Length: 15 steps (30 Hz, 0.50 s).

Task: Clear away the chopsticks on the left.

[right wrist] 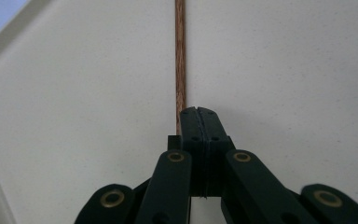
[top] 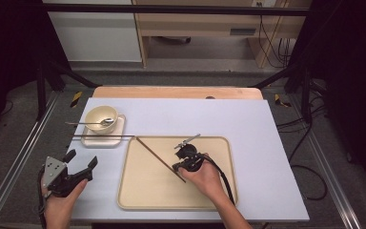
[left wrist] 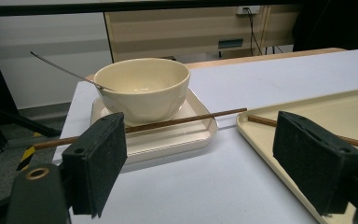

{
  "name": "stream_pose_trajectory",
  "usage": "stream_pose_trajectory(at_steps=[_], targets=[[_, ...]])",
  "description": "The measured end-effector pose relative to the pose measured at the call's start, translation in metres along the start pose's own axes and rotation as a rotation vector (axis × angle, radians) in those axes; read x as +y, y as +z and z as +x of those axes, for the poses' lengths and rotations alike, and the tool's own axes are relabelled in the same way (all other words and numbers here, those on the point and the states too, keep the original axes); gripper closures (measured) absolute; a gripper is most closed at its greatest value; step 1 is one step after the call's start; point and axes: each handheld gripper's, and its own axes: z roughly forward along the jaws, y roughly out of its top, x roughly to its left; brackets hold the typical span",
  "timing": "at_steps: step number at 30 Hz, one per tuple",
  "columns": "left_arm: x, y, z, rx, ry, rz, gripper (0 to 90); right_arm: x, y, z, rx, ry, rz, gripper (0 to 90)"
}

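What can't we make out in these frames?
- Right gripper view: the shut hand-held gripper hides the chopstick end, so whether the pads pinch it is unclear.
- Left gripper view: the bowl wall hides the spoon head.
- High view: second chopstick on the small tray, too small for detail.

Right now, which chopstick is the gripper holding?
The slanted chopstick on the big tray, pinched by the right gripper. The other chopstick rests straight across the small tray beside the bowl.

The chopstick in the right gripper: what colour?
Reddish-brown wood chopstick, clearest in the right gripper view.
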Motion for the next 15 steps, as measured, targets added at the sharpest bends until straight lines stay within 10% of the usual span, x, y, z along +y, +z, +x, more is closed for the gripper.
stream_pose_trajectory(at_steps=[15], targets=[[0.001,-0.001,0.001,0.002,0.007,-0.005,17.7,0.004,0.017,0.034,0.109,-0.05,0.022,90.0]])
